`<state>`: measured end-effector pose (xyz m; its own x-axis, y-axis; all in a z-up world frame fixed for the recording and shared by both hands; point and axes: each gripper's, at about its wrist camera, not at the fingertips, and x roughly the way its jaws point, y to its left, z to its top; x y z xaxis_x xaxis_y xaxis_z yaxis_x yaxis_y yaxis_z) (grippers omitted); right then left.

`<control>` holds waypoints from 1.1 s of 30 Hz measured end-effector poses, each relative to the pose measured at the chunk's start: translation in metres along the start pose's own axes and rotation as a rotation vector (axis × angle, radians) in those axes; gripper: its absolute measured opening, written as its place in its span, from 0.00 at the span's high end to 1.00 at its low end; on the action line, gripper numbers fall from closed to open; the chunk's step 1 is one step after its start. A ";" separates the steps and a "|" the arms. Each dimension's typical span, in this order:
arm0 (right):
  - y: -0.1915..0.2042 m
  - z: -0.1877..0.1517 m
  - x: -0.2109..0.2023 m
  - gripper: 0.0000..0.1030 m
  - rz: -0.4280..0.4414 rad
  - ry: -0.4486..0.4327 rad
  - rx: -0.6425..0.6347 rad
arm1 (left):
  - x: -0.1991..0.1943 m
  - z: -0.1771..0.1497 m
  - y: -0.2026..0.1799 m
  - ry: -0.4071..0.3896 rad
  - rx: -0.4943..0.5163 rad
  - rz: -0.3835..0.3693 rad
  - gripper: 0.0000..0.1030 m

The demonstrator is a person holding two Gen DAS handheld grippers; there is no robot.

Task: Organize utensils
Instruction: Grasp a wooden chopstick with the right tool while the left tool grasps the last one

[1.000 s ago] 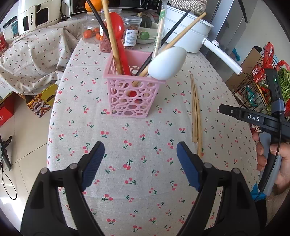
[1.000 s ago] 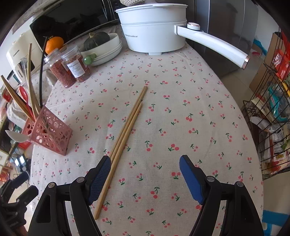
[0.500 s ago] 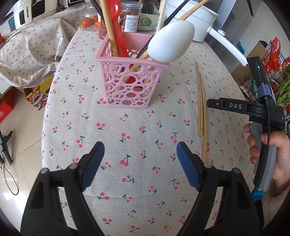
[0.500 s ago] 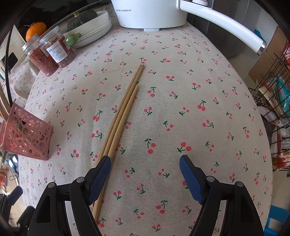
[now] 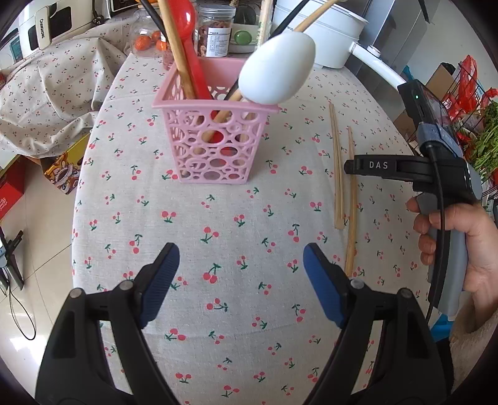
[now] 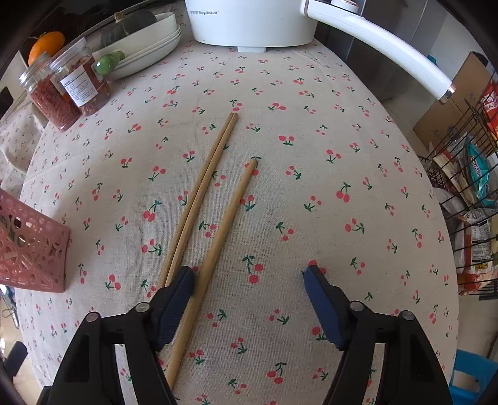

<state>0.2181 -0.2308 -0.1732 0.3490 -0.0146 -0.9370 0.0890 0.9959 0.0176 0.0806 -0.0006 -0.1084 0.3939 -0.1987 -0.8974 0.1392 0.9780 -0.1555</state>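
1. Left wrist view: the left gripper (image 5: 241,280) hovers spread and empty in the lower middle of the frame, above the cherry-print worktop (image 5: 218,224). The pink basket (image 5: 214,140) stands upright at upper centre, already holding a white spoon (image 5: 277,73), a red spoon (image 5: 186,23) and several sticks. The chopsticks (image 5: 339,174) lie flat at right of centre, well apart from the basket.

2. Same view: the right gripper (image 5: 386,165) reaches in from the right edge, just over the chopsticks.

3. Right wrist view: the right gripper (image 6: 249,299) is spread wide at the bottom of the frame. Its left finger (image 6: 176,299) sits between the pair (image 6: 202,193) and the single stick (image 6: 227,224), which lies inside the gap.

4. Judgement: the step is likely picking up chopsticks. To do it well, centre on one group, go low to the cloth and close gently so nothing rolls.

5. The sticks are thin, plain pale wood; two touch side by side, the third is angled slightly apart.
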 end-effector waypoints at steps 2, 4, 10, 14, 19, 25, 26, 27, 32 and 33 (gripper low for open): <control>-0.008 0.005 -0.003 0.67 0.005 0.001 0.012 | -0.001 -0.001 -0.004 0.001 0.012 -0.006 0.21; -0.023 0.005 -0.004 0.89 0.035 0.016 0.023 | -0.003 -0.003 -0.011 -0.002 0.031 -0.014 0.21; -0.077 -0.013 -0.010 0.93 0.106 0.059 0.098 | -0.003 -0.007 -0.041 -0.012 0.110 -0.017 0.21; -0.113 -0.025 -0.024 0.93 0.136 0.039 0.150 | 0.002 -0.007 -0.067 -0.013 0.154 -0.024 0.21; -0.150 -0.032 -0.050 0.93 0.191 -0.025 0.204 | 0.022 0.012 -0.098 0.000 0.169 -0.009 0.21; -0.157 -0.043 -0.057 0.93 0.220 -0.021 0.196 | 0.067 0.060 -0.135 0.037 0.173 0.029 0.40; -0.157 -0.043 -0.057 0.93 0.224 -0.019 0.191 | 0.076 0.070 -0.141 0.042 0.175 0.039 0.44; -0.156 -0.043 -0.055 0.93 0.229 -0.017 0.188 | 0.083 0.080 -0.145 0.042 0.177 0.048 0.45; -0.153 -0.035 -0.050 0.93 0.272 -0.012 0.183 | 0.115 0.117 -0.156 0.065 0.149 0.059 0.59; -0.152 -0.034 -0.049 0.93 0.280 -0.010 0.177 | 0.121 0.123 -0.156 0.079 0.144 0.059 0.60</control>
<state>0.1562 -0.3785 -0.1420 0.3916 0.2555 -0.8839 0.1488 0.9304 0.3349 0.2180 -0.1852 -0.1422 0.3334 -0.1298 -0.9338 0.2485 0.9675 -0.0458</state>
